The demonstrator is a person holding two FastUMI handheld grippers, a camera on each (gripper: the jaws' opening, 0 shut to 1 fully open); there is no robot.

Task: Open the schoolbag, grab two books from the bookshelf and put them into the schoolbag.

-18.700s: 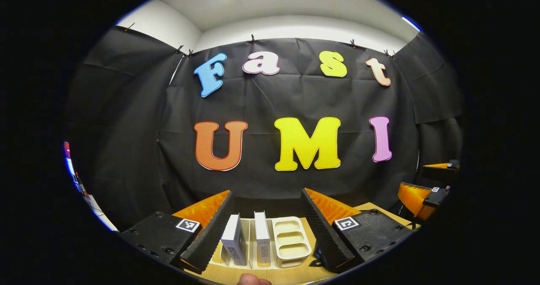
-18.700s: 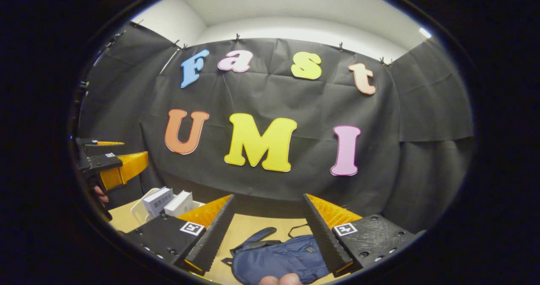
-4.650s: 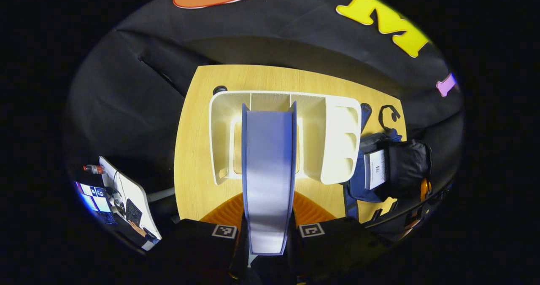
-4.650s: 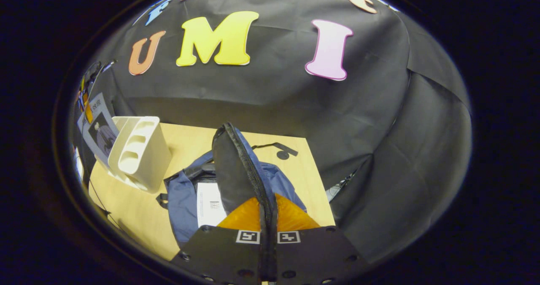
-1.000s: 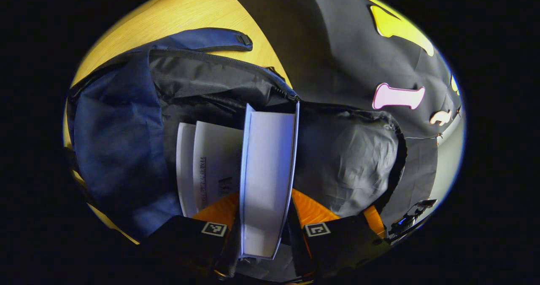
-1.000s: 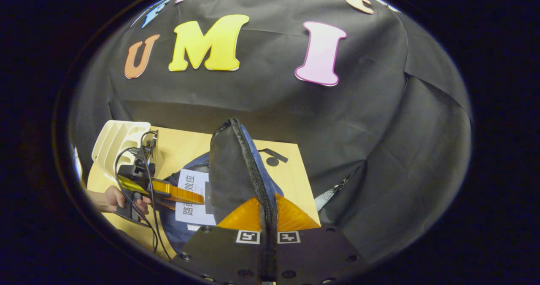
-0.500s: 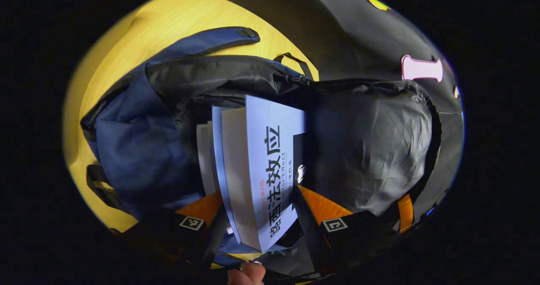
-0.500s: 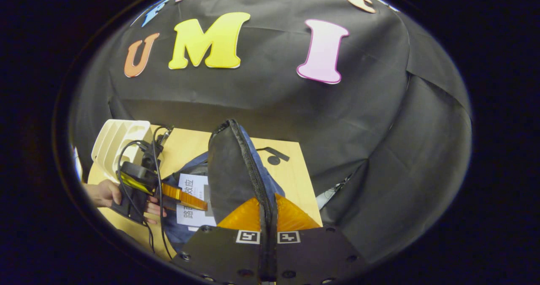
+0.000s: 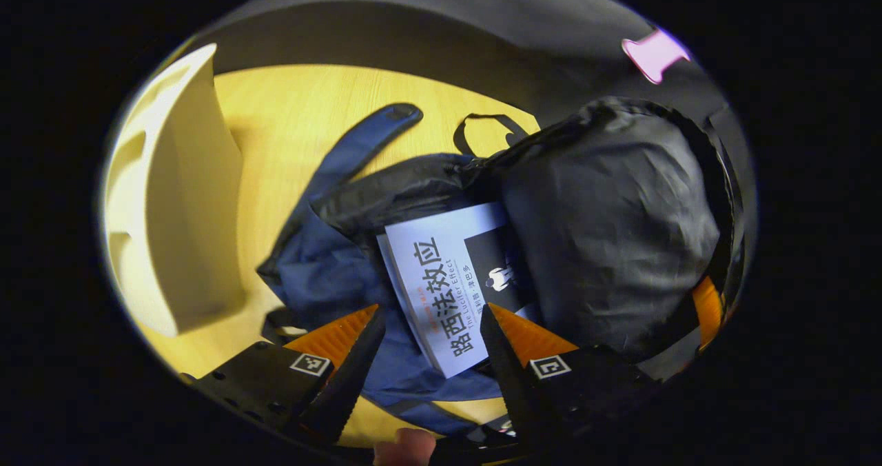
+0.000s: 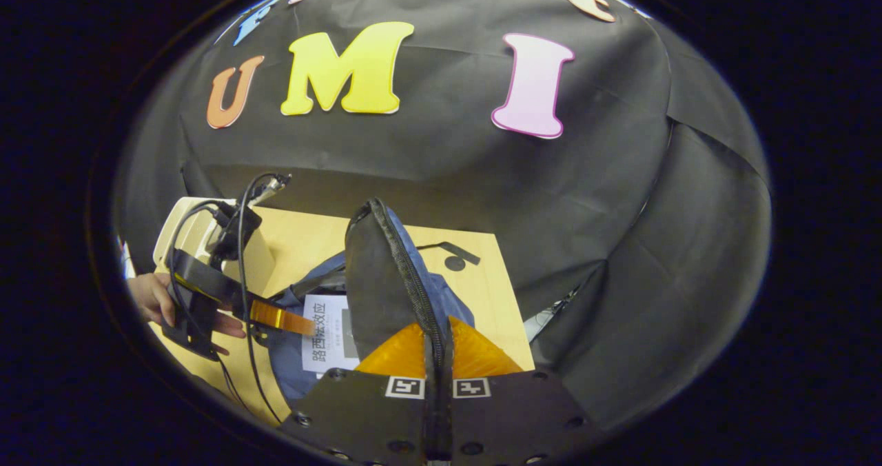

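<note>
Surface [image 9: 289,107] carried everything. Schoolbag [image 9: 324,280] lay open toward its right edge, w/ the flap [image 10: 375,294] lifted upright. White bookshelf [image 9: 172,204] stood at the left edge, just beside the bag; its slots weren't readable from these angles.

Book [image 9: 448,280] lay flat inside the bag's mouth, cover up, partly tucked under the flap. Couldn't tell whether another book sat beneath it.

Right tongs [image 10: 435,356] were closed on the flap's zipper edge, holding it up. Left tongs [image 9: 427,342] were spread apart, gripping nothing, hovering just above the book's near end; in the right gripper view a hand [image 10: 155,300] held them at the surface's left side.

Judgement: bag opened, at least 1 book delivered & released. Left, prob.: confirm 2nd book is in, else fetch it; then let the flap down.
</note>
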